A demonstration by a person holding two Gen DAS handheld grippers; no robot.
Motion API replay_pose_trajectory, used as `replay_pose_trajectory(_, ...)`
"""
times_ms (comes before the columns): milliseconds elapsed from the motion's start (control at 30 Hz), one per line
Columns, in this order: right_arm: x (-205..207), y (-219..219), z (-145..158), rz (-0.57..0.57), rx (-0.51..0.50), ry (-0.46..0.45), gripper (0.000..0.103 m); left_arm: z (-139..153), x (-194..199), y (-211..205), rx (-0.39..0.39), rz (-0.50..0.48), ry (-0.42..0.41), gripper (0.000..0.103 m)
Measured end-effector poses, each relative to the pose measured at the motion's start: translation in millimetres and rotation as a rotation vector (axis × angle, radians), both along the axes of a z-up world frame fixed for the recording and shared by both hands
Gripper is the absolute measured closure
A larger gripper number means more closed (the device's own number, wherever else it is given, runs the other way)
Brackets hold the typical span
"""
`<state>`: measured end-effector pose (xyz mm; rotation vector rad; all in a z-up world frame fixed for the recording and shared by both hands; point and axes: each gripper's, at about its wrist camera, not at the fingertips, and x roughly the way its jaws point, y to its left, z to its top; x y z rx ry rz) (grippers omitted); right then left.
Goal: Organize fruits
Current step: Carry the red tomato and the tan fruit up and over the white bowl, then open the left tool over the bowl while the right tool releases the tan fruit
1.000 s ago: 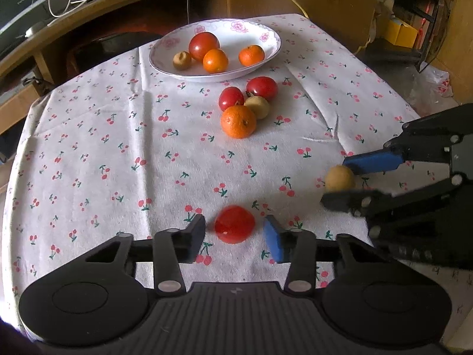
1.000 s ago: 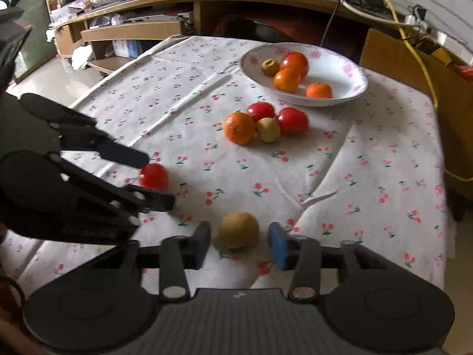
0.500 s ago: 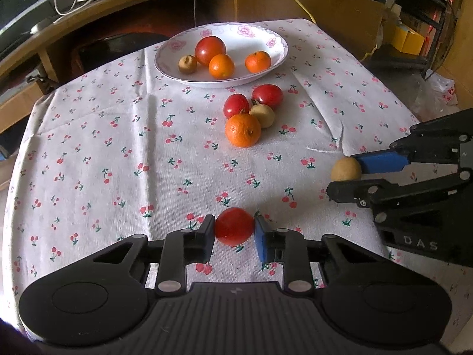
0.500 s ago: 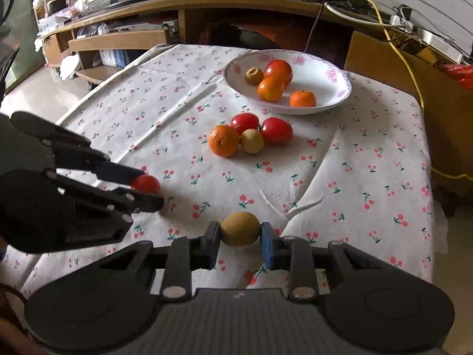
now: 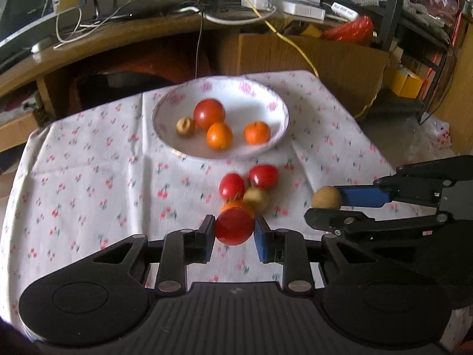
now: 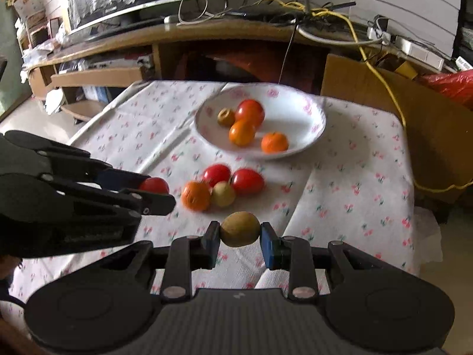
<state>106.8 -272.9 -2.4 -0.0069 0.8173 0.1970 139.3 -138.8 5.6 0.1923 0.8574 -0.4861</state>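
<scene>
My left gripper [image 5: 234, 232] is shut on a red tomato [image 5: 234, 226] and holds it above the cloth. My right gripper [image 6: 240, 236] is shut on a yellow-brown fruit [image 6: 240, 229], also lifted. The right gripper with that fruit [image 5: 326, 197] shows at the right of the left wrist view. The white flowered bowl [image 5: 275, 105] at the table's far side holds a red tomato [image 5: 209, 113], two oranges [image 5: 219, 136] and a small brown fruit [image 5: 185, 126]. In front of the bowl lie two red tomatoes [image 6: 247, 181], an orange [image 6: 196, 195] and a small yellow fruit [image 6: 223, 194].
The table wears a white cherry-print cloth [image 5: 97, 183]. Behind it stand a wooden desk [image 6: 183, 38] with cables and a cardboard box [image 5: 313, 56]. The table's right edge drops off near the box [image 6: 414, 159].
Both grippers, shut on their fruits half a second ago, have lifted them off the cloth and moved forward toward the bowl. A second ago both were open around the fruits.
</scene>
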Motion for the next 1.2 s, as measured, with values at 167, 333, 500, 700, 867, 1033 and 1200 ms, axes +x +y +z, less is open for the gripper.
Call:
replay_pose_trajectory(167, 18.3, -4.0, 8.8, -0.015, 0.001, -0.025, 0.051, 4.9, 18.0, -7.5, -0.012, 0.012, -0.013, 0.068)
replay_pose_trajectory(333, 41.7, -9.5, 16.2, -0.039, 0.009, -0.054, 0.051, 10.5, 40.9, -11.5, -0.027, 0.03, -0.034, 0.069)
replay_pose_trajectory(500, 67.4, -13.1, 16.8, -0.056, 0.008, -0.075, 0.051, 10.0, 65.7, -14.0, -0.037, 0.054, -0.04, 0.07)
replay_pose_trajectory(700, 94.1, -18.6, 9.3, -0.065, 0.003, -0.078, 0.051, 0.3, 86.6, -20.3, -0.028, 0.067, -0.032, 0.07)
replay_pose_trajectory(867, 107.0, -19.5, -0.8, -0.059, -0.021, -0.076, 0.051, -9.5, 97.8, -21.5, -0.029, 0.081, -0.013, 0.069)
replay_pose_trajectory(1033, 115.9, -19.4, -7.7, -0.058, -0.026, -0.081, 0.051, -11.5, 105.1, -21.3, -0.029, 0.093, -0.021, 0.068)
replay_pose_trajectory(1200, 124.8, -25.0, -9.1, -0.086, -0.031, -0.089, 0.051, -10.6, 106.8, -23.1, -0.038, 0.082, -0.03, 0.067)
